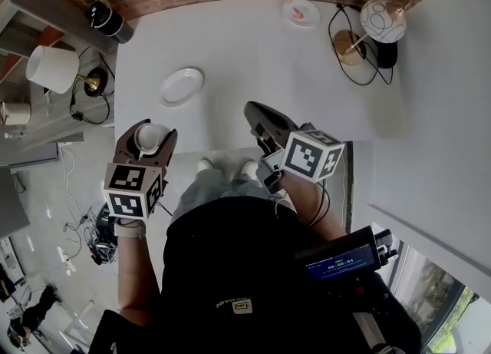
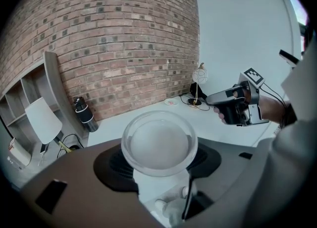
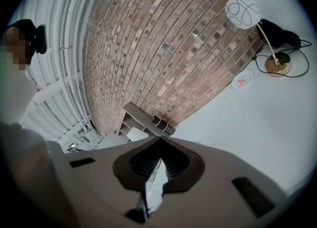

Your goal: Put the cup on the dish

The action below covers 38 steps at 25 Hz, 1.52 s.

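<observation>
A white cup (image 1: 150, 138) sits mouth-up between the jaws of my left gripper (image 1: 149, 131), which is shut on it just off the table's near left edge. In the left gripper view the cup (image 2: 159, 142) fills the middle and hides whatever lies behind it. The white dish (image 1: 182, 86) lies empty on the white table (image 1: 253, 61), a little beyond and to the right of the cup. My right gripper (image 1: 259, 117) hovers over the table's near edge, shut with nothing in it; its jaws (image 3: 157, 165) meet in the right gripper view.
A small pink-marked saucer (image 1: 301, 12) lies at the table's far side. A globe lamp (image 1: 382, 21) with cables stands at the far right. Left of the table are a white lampshade (image 1: 52, 68) and a black bottle (image 1: 110, 21). A brick wall runs behind.
</observation>
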Motion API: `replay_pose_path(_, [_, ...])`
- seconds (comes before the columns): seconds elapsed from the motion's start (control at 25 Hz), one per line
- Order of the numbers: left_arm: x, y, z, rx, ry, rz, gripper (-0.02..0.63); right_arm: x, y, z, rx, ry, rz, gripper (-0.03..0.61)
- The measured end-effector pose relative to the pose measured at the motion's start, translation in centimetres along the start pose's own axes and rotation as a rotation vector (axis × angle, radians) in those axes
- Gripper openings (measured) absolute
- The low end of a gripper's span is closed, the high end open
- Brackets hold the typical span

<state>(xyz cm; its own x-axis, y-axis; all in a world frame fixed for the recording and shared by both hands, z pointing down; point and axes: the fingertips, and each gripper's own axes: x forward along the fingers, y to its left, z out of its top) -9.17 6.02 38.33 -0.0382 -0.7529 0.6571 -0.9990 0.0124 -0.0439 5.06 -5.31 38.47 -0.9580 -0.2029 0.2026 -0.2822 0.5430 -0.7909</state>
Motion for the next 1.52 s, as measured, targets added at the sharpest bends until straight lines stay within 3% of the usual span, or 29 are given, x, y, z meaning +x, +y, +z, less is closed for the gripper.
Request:
replay_pose_path(0.2, [1.7, 0.4, 0.4, 0.002, 0.001, -0.018, 0.259, -0.1, -0.1, -0.1, 0.002, 0.008, -0.014, 0.003])
replay_pose_path(1.0, [10.4, 5.5, -0.5, 0.053, 0.044, -0.104, 0.259, 0.6, -1.9, 2.8, 0.021, -0.101, -0.217, 0.003])
replay_pose_path(1.32, [13.6, 7.8, -2.4, 0.111, 0.039, -0.081, 0.259, 1.6, -2.0, 2.9, 0.027, -0.112, -0.276, 0.003])
replay_pose_path(1.52, [15.6, 8.4, -3.3, 0.107, 0.038, -0.086, 0.259, 1.8, -2.2, 2.7, 0.027, -0.113, -0.314, 0.003])
